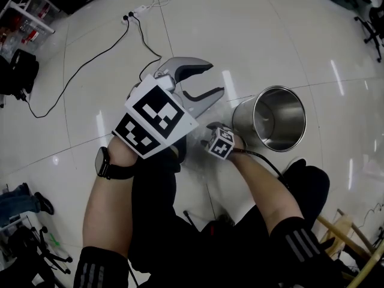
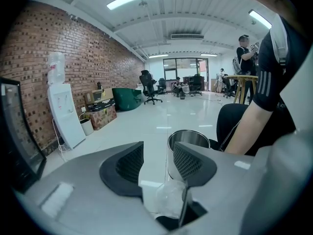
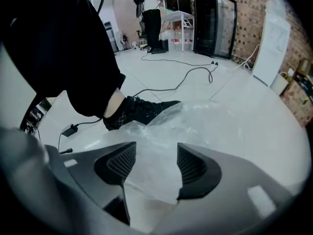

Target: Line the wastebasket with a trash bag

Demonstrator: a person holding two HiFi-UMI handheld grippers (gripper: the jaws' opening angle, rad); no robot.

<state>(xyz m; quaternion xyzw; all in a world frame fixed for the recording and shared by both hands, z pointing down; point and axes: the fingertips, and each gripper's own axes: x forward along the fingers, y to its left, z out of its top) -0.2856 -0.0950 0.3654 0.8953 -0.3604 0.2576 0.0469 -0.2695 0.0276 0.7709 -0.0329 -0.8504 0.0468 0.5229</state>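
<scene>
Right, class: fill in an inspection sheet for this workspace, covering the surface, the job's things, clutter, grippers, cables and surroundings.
Surface: glossy white tiled floor; the work is done on the floor.
Job's things: steel wastebasket upright, unlined, nothing seen inside; clear trash bag crumpled on the floor by the person's black shoe.
Clutter: black bag and tripod at the left edge.
Grippers: left gripper held high, jaws apart, gripping nothing; right gripper low over the bag, jaws wide apart, plastic between them but not pinched.
Cables: black cable trails across the floor from a power strip.
Surroundings: brick wall, water dispenser, office chairs.
</scene>
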